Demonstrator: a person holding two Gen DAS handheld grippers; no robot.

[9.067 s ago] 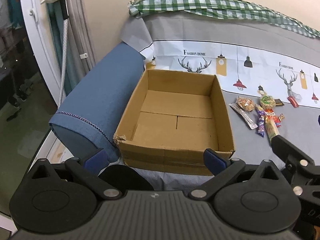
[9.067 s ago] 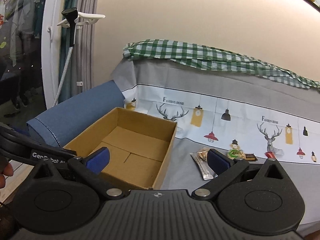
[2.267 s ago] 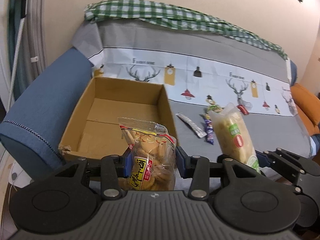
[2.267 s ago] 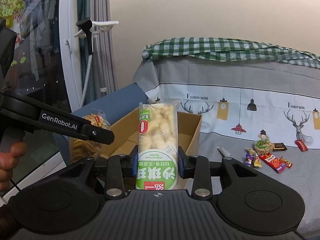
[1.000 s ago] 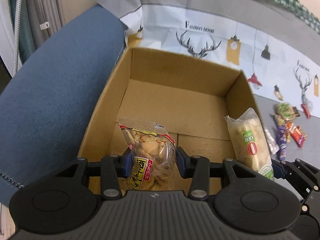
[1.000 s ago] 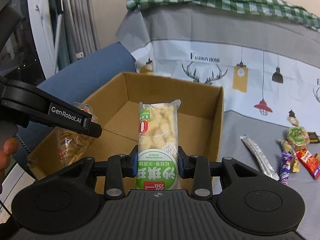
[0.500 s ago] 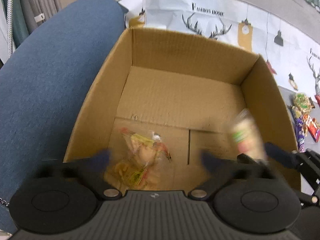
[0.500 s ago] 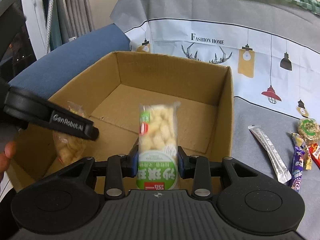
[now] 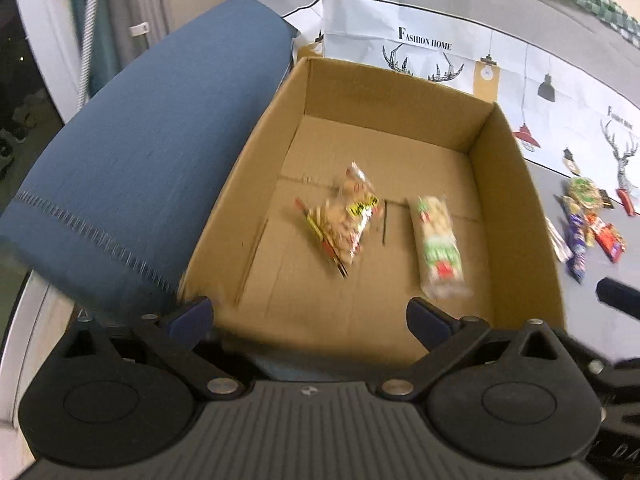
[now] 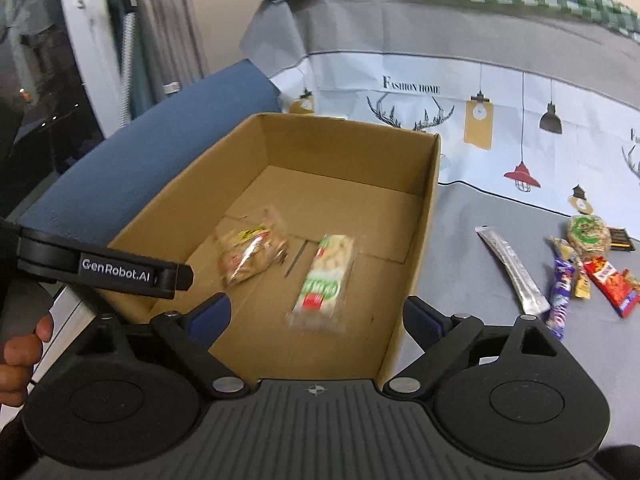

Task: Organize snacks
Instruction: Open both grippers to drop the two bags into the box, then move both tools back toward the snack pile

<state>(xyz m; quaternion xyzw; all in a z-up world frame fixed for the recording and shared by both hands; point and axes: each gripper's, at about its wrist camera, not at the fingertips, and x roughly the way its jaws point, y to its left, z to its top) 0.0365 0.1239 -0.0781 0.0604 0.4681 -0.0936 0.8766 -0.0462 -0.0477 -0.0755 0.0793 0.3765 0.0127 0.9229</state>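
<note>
An open cardboard box (image 9: 516, 184) (image 10: 424, 216) sits on the sofa seat. Inside it are a clear bag of biscuits (image 9: 348, 216) (image 10: 250, 254) and a long pack of puffed snacks with a green label (image 9: 438, 248) (image 10: 322, 284), both blurred. My left gripper (image 9: 310, 314) is open and empty above the box's near edge; it also shows in the right wrist view (image 10: 176, 276). My right gripper (image 10: 316, 314) is open and empty above the box's near right corner. Several small snacks (image 10: 580, 268) (image 9: 588, 220) lie on the grey seat right of the box.
A blue sofa armrest (image 9: 132, 168) (image 10: 168, 120) runs along the box's left side. The printed backrest cover (image 10: 480, 92) rises behind the box. A silver sachet (image 10: 512, 276) lies nearest the box. A window frame and curtain (image 10: 120, 40) stand at the far left.
Both grippers have opened. The biscuit bag and the puffed-snack pack have dropped out of them into the box. Both grippers have drawn back a little.
</note>
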